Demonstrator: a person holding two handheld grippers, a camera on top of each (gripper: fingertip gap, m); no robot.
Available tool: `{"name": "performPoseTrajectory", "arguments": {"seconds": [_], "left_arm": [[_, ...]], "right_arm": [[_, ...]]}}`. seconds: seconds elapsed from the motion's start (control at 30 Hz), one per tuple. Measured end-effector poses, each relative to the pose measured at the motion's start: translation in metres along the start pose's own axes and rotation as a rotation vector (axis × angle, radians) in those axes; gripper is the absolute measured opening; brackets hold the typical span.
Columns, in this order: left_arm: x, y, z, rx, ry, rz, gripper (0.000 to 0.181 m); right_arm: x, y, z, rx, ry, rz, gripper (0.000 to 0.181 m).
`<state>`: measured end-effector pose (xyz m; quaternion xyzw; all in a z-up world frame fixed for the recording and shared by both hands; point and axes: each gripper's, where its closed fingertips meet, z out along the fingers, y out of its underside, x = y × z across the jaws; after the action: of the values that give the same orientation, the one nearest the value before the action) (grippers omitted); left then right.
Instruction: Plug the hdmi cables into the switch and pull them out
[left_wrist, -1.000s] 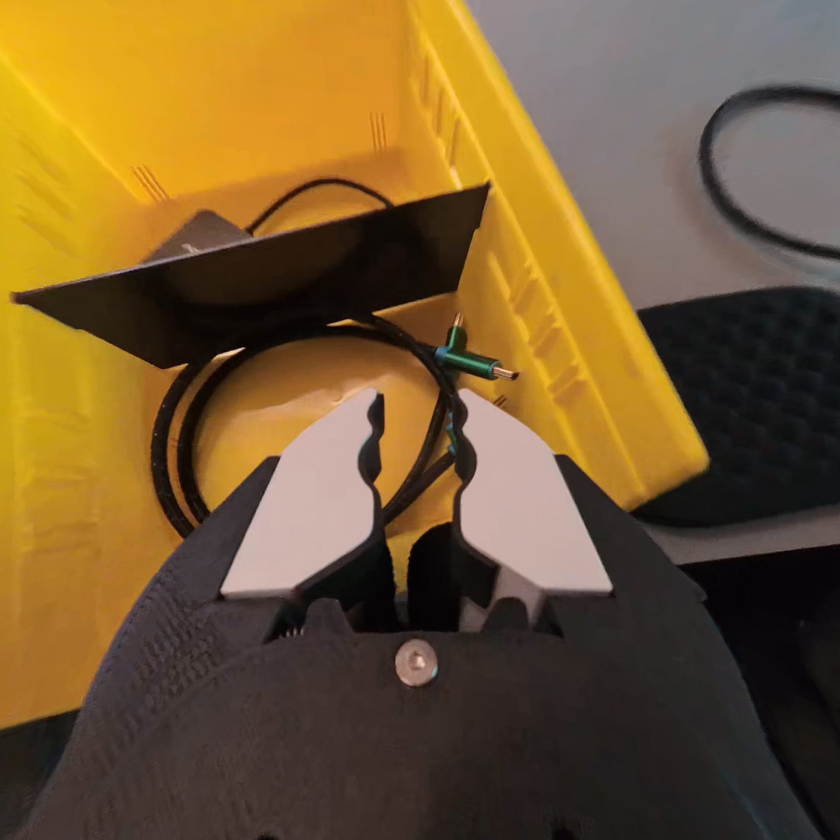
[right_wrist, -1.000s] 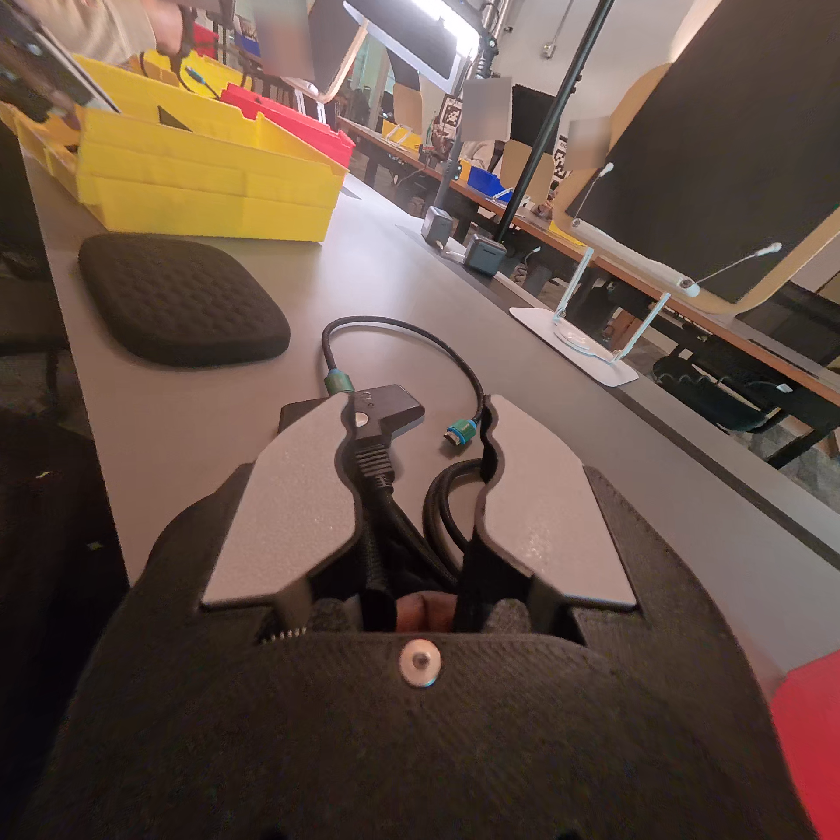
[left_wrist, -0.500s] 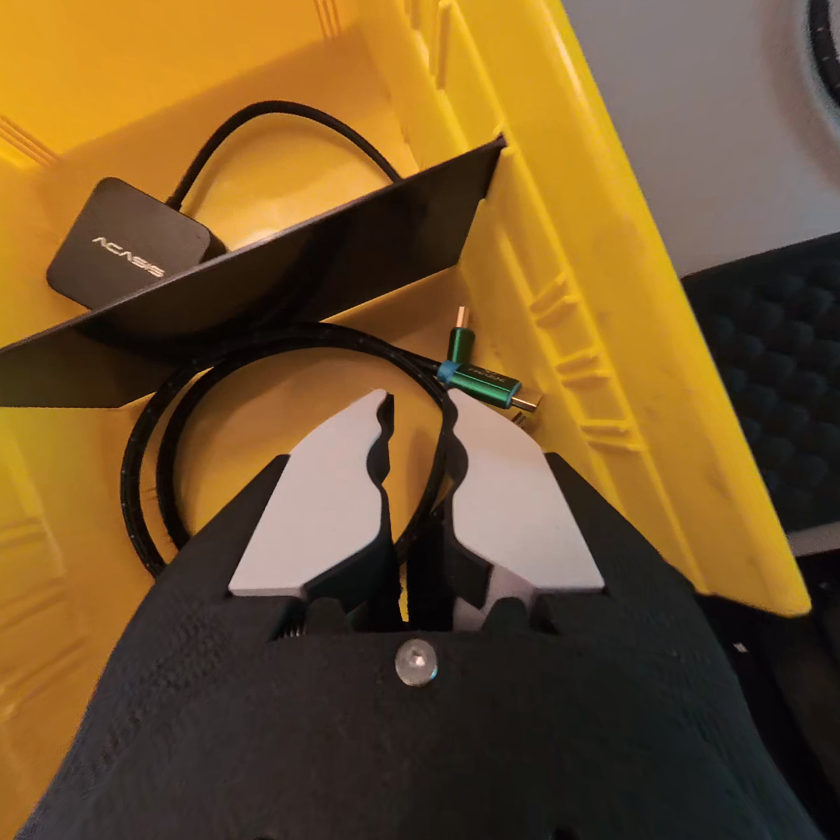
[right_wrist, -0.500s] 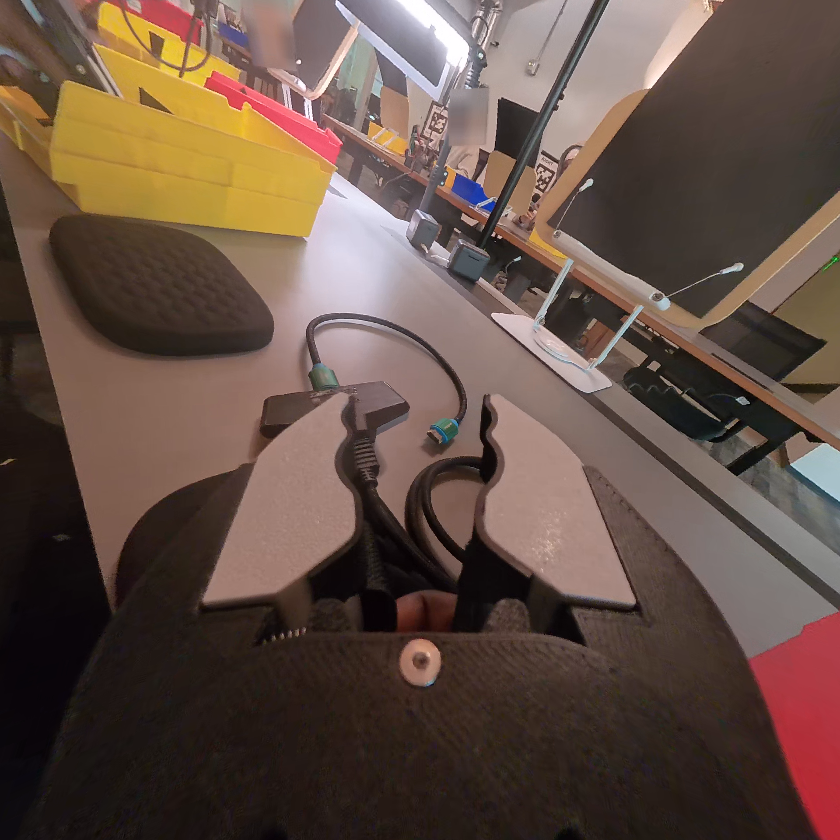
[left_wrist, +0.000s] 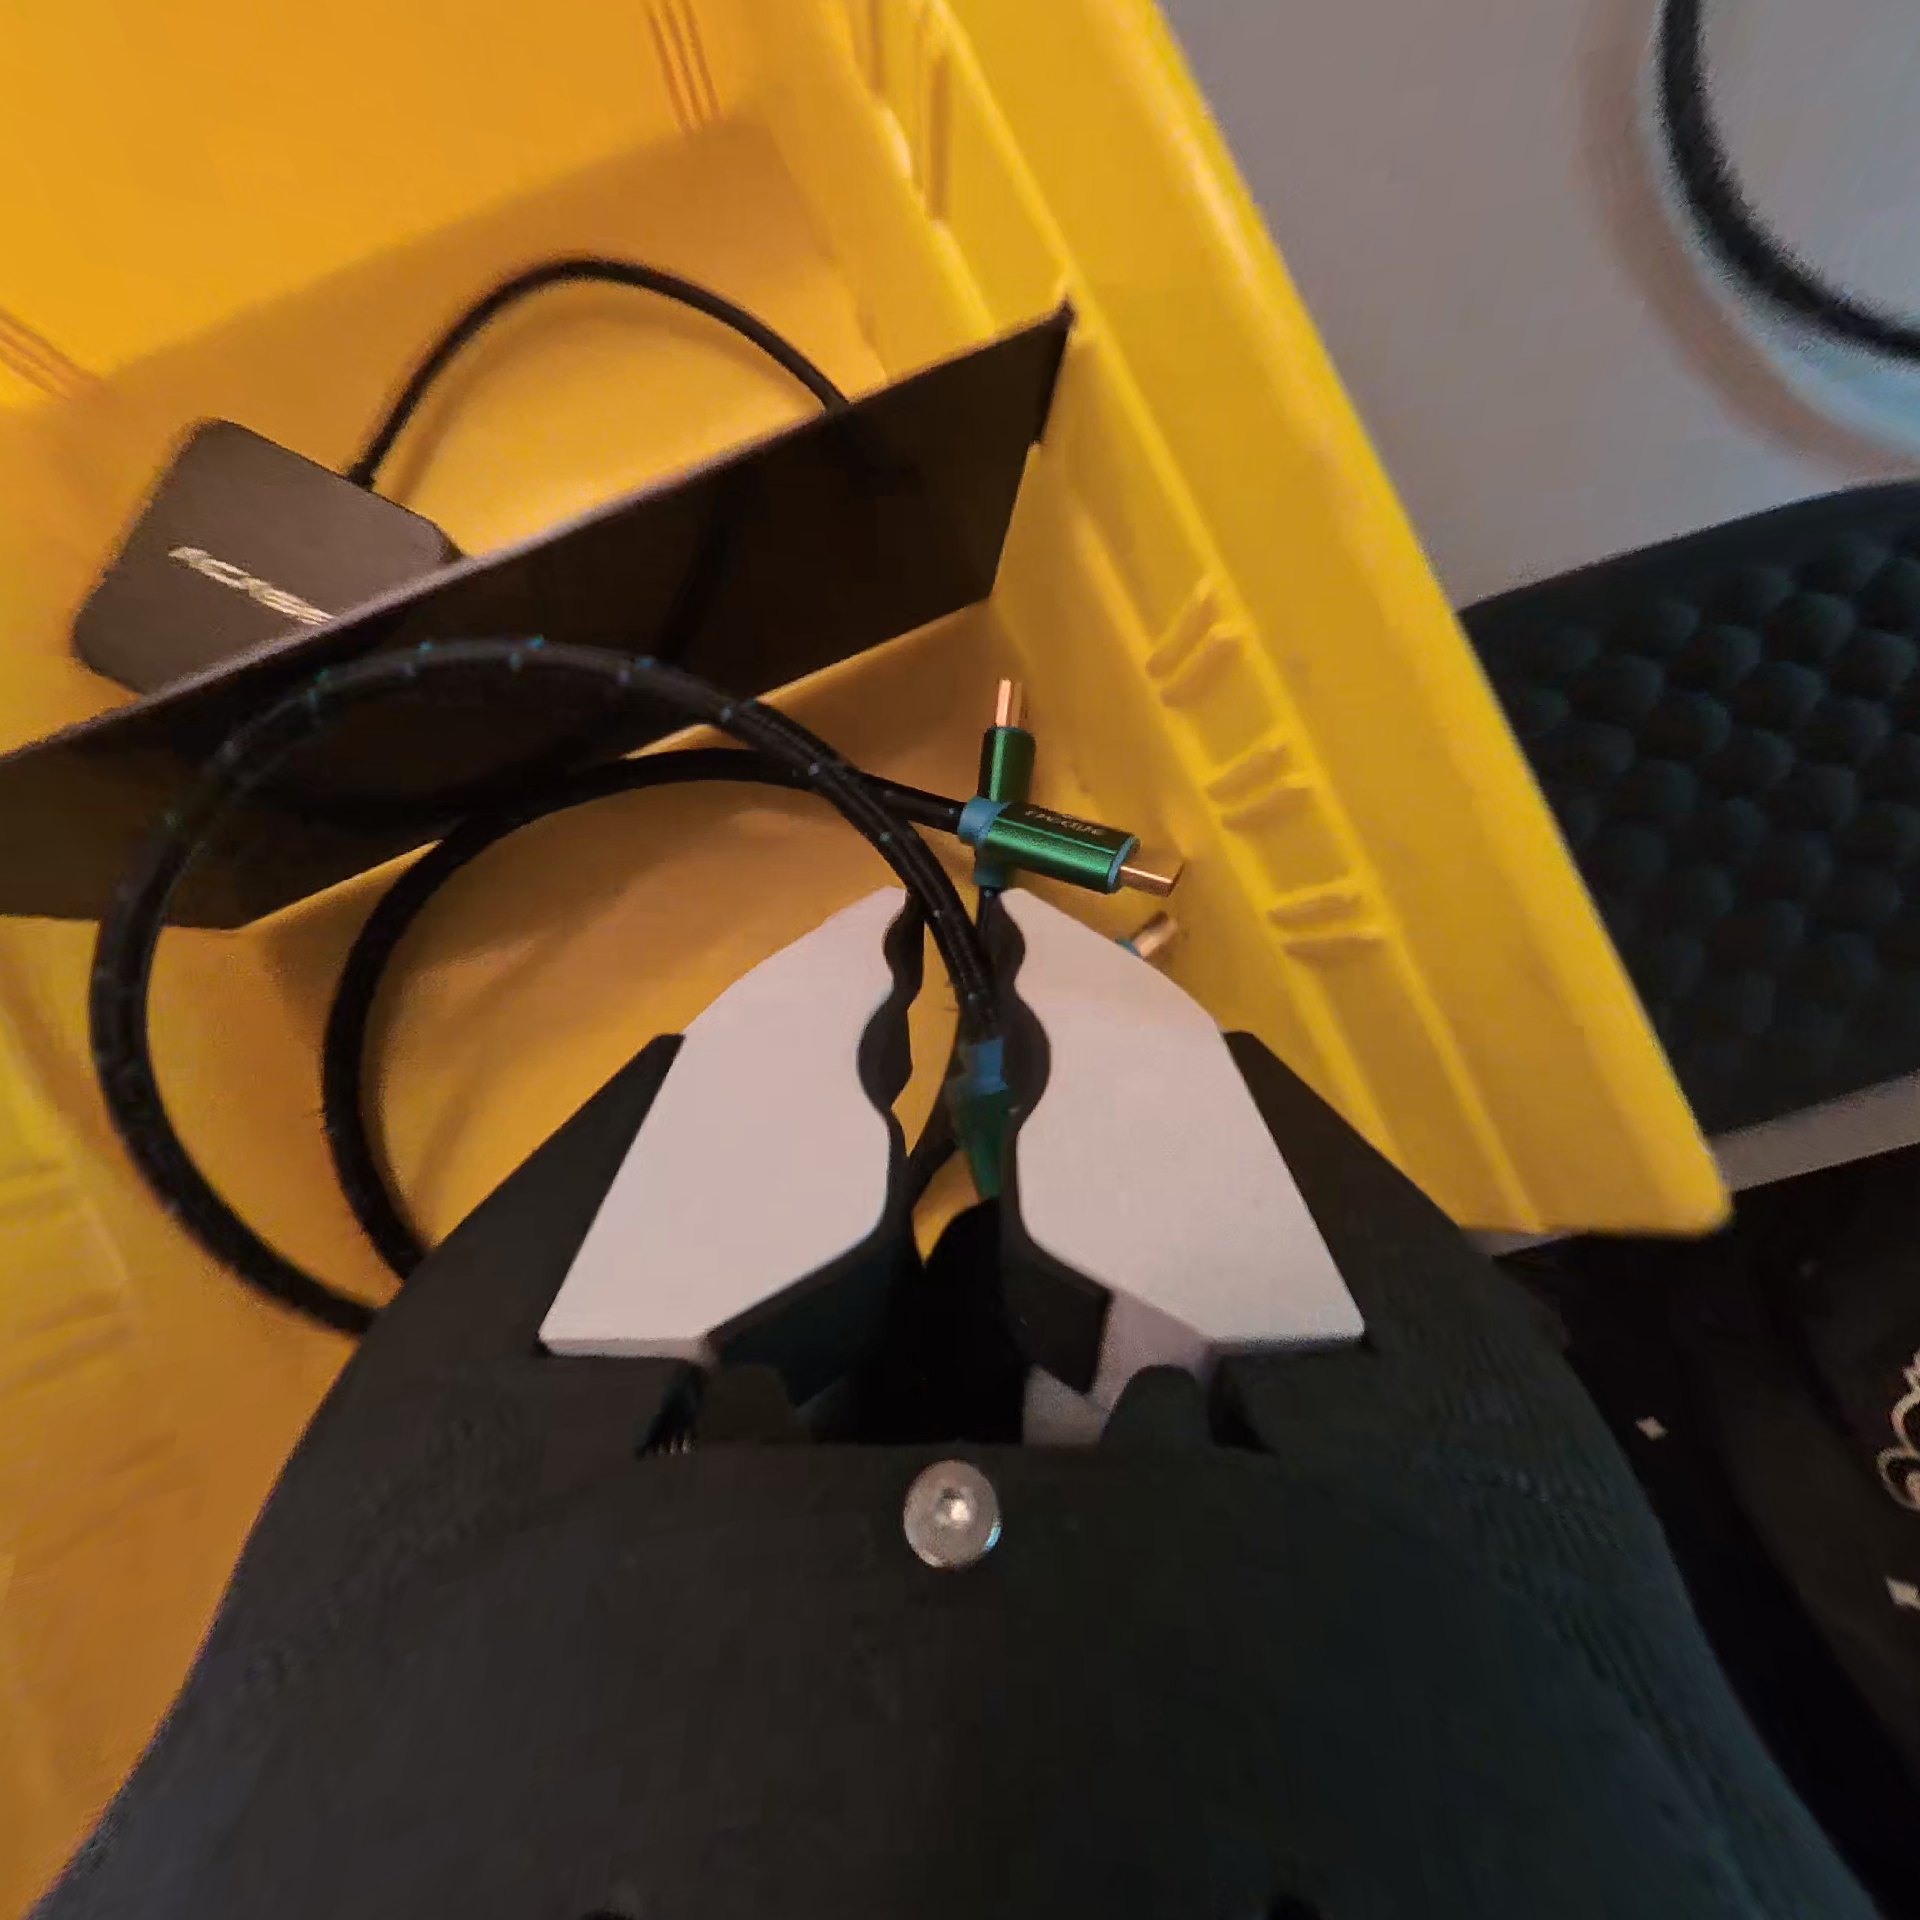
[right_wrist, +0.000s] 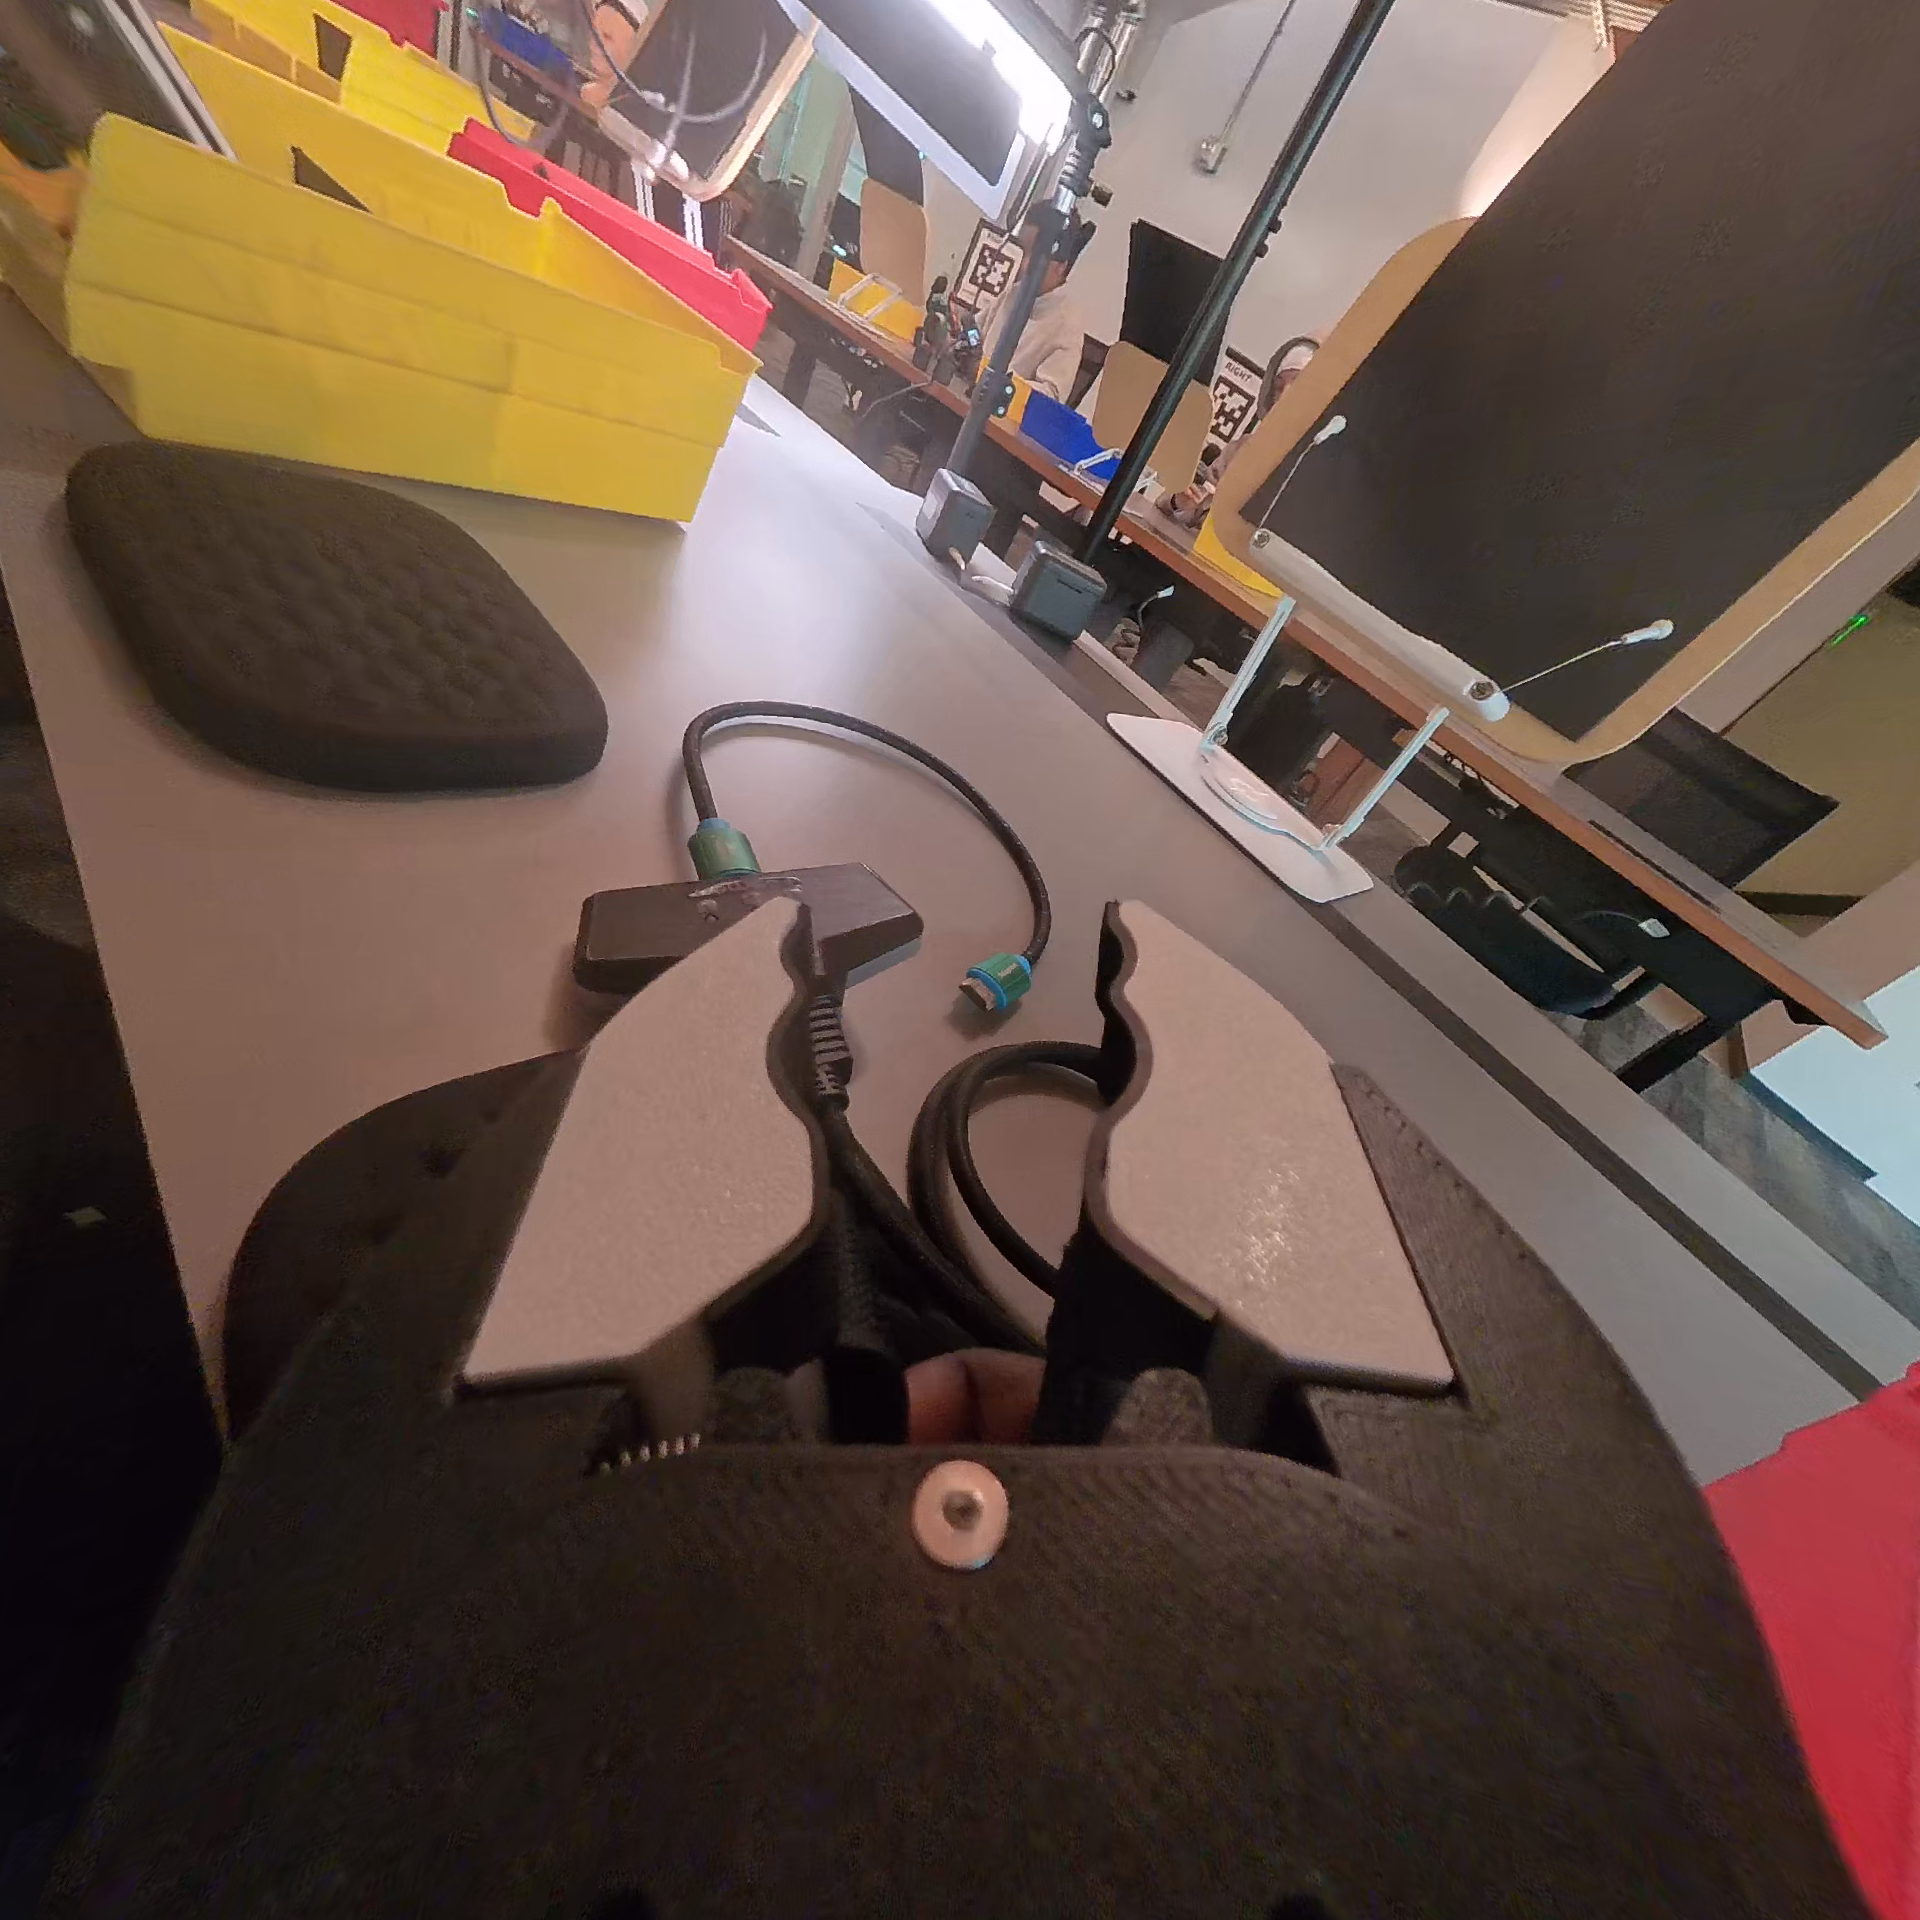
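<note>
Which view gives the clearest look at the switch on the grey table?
The right wrist view: the black switch lies flat on the table, one green-ended cable plugged in, partly behind the right tool. The left wrist view looks into the yellow bin and misses it.

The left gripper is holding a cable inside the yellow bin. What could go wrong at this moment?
1. The left gripper is shut on the braided cable near a green plug; its loop lies against the black divider, so lifting may snag it.
2. A second cable lies coiled under it and may be dragged out of the yellow bin too.
</note>
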<state>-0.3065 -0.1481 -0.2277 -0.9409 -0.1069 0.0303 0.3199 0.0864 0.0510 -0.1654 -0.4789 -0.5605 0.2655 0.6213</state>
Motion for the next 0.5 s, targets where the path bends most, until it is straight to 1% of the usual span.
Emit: {"name": "performPoseTrajectory", "arguments": {"seconds": [0.1,0.17,0.3,0.4,0.47,0.5], "left_arm": [[-0.008,-0.017,-0.033,0.169,-0.062,-0.014,0.008],[-0.010,-0.031,-0.059,0.309,-0.098,-0.008,0.008],[-0.007,-0.058,-0.109,0.598,-0.176,0.016,0.007],[0.004,-0.076,-0.146,0.841,-0.234,0.072,0.006],[0.024,-0.089,-0.173,1.053,-0.189,0.098,0.006],[0.039,-0.095,-0.185,1.168,-0.120,0.104,0.006]], "right_arm": [[-0.001,0.000,0.000,0.007,0.003,-0.008,0.053],[-0.003,-0.002,0.001,0.011,0.000,-0.022,0.052],[-0.008,-0.005,0.003,0.023,-0.008,-0.042,0.052],[-0.011,-0.008,0.004,0.036,-0.014,-0.041,0.053],[-0.014,-0.012,0.004,0.052,-0.019,-0.029,0.053],[-0.016,-0.015,0.005,0.071,-0.030,-0.014,0.053]]}}
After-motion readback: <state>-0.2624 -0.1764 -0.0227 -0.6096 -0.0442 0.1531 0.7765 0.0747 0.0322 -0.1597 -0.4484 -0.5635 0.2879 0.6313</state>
